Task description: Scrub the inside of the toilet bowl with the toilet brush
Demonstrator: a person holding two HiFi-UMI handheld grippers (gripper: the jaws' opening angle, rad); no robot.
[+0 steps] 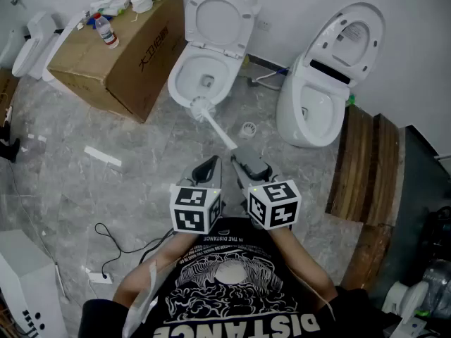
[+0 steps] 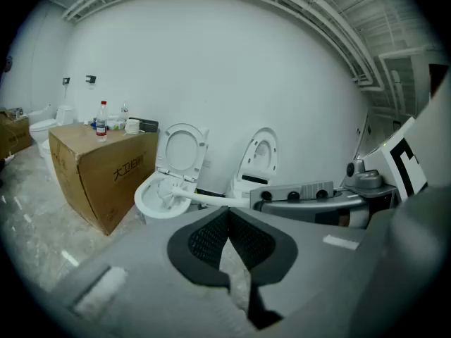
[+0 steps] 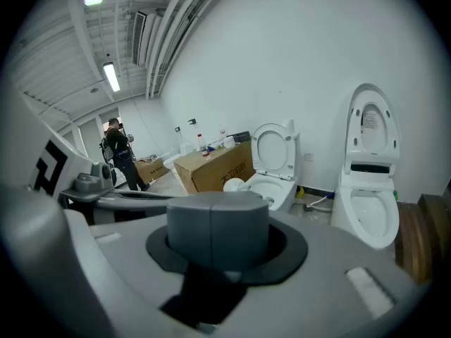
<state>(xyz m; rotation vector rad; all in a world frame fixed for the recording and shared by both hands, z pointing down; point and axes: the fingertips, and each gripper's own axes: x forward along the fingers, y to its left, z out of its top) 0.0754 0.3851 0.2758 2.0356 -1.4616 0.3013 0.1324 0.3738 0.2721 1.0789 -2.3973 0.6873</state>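
Observation:
An open white toilet [image 1: 177,83] stands against the far wall with its seat and lid up. The white toilet brush [image 1: 211,118] reaches from my right gripper [image 1: 246,158] to the bowl, and its bristle head rests at the bowl's near rim. My right gripper is shut on the brush handle, which its own jaws hide in the right gripper view; only the brush head [image 3: 235,184] shows past them. My left gripper [image 1: 209,165] hovers just left of the right one, shut with nothing in it. In the left gripper view the brush [image 2: 204,198] crosses into the toilet [image 2: 149,204].
A cardboard box [image 1: 120,55] with bottles on top stands left of the toilet. A second open toilet [image 1: 310,111] is to the right, with wooden planks [image 1: 366,167] beside it. A cable [image 1: 120,241] lies on the floor at the near left. A person [image 3: 120,153] stands far off.

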